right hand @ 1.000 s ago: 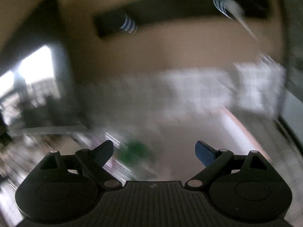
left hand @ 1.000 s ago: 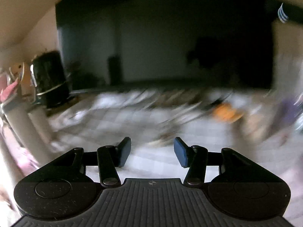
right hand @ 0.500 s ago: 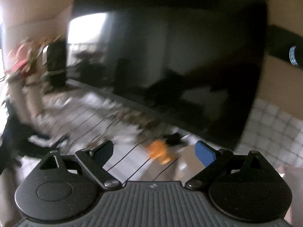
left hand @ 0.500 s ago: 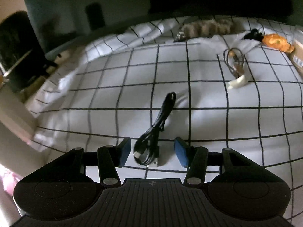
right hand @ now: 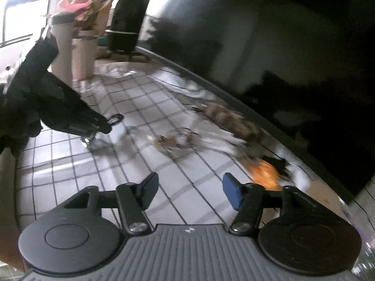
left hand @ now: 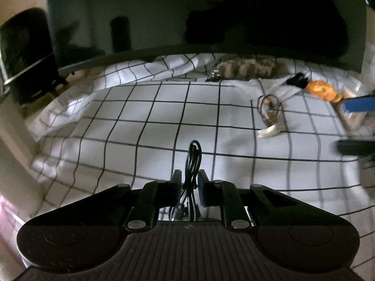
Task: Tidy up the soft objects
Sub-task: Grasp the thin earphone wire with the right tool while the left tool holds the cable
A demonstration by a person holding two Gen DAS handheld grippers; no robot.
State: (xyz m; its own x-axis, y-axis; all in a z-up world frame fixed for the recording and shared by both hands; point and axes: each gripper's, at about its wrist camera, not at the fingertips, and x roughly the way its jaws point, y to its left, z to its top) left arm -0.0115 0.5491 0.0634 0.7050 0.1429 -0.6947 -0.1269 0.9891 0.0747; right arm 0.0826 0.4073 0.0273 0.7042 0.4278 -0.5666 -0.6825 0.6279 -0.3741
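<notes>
Two tongs are in use over a white cloth with a black grid.

Left tongs: the jaws are closed on a coiled black cable, both pads pressing its sides. The cable's looped end projects past the tips and lies on the cloth in the near centre. Its plug end sits behind the pads, close to the tongs body.

Right tongs: the jaws have just been closing and now stand about half open. Nothing is between them; only cloth shows in the gap. In the left wrist view, a blue pad of these tongs enters from the right edge, blurred.

Other items on the cloth:
- Orange soft toy, far right, touching a black piece on its left. In the right wrist view the toy lies just beyond the right pad.
- Thin wire loop with a white plug, right of centre, well apart from the black cable.
- Mottled brown furry item at the far edge, against a large dark screen.

Beyond the cloth's left end stand a black cylinder and a pale vase with pink flowers.
</notes>
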